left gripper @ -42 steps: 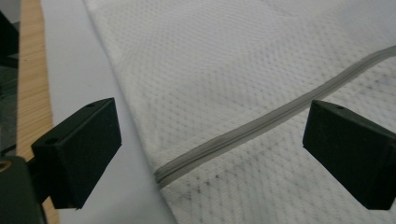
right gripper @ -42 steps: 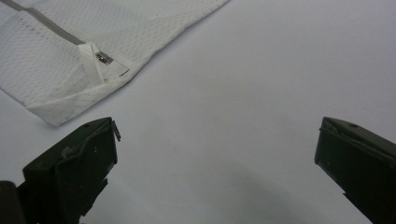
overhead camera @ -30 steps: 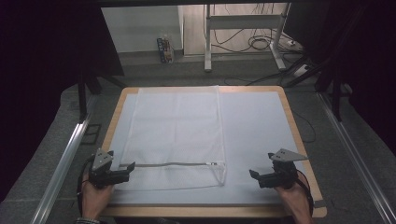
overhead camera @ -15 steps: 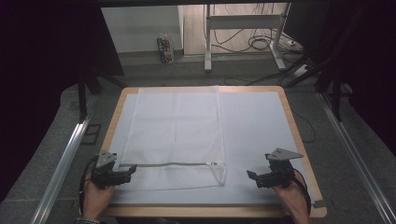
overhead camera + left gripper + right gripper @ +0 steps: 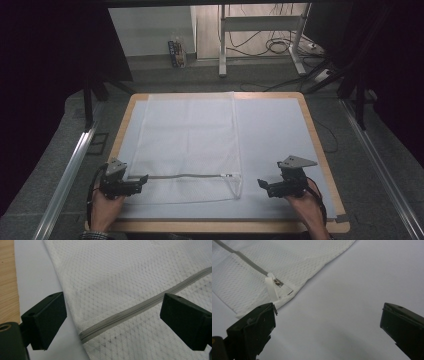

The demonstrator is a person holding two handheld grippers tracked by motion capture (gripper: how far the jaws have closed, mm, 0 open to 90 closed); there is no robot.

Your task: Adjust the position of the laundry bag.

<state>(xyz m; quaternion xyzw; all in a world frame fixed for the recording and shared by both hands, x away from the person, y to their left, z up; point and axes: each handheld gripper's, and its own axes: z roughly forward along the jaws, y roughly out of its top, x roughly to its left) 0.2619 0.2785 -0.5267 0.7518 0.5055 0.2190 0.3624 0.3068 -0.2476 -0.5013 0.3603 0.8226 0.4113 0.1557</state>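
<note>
A white mesh laundry bag point(image 5: 189, 145) lies flat on the pale mat point(image 5: 272, 135). A grey zipper point(image 5: 180, 176) runs across its near end. My left gripper point(image 5: 142, 179) stands open at the bag's near left corner; in the left gripper view its jaws straddle the zipper's left end point(image 5: 83, 336) and the mesh point(image 5: 120, 277). My right gripper point(image 5: 261, 184) is open on bare mat just right of the bag's near right corner. The right gripper view has the small metal zipper pull point(image 5: 277, 282) under a white tab, just ahead of one jaw.
The mat covers a wooden table point(image 5: 320, 150) with an exposed rim. Metal rails point(image 5: 70, 165) run along both sides. Behind the table stand a white frame's legs point(image 5: 222, 45), floor cables point(image 5: 280, 46) and a small box point(image 5: 176, 52). Bare mat lies right of the bag.
Both grippers have crept a little inward toward the bag's near corners. The bag has not moved.
</note>
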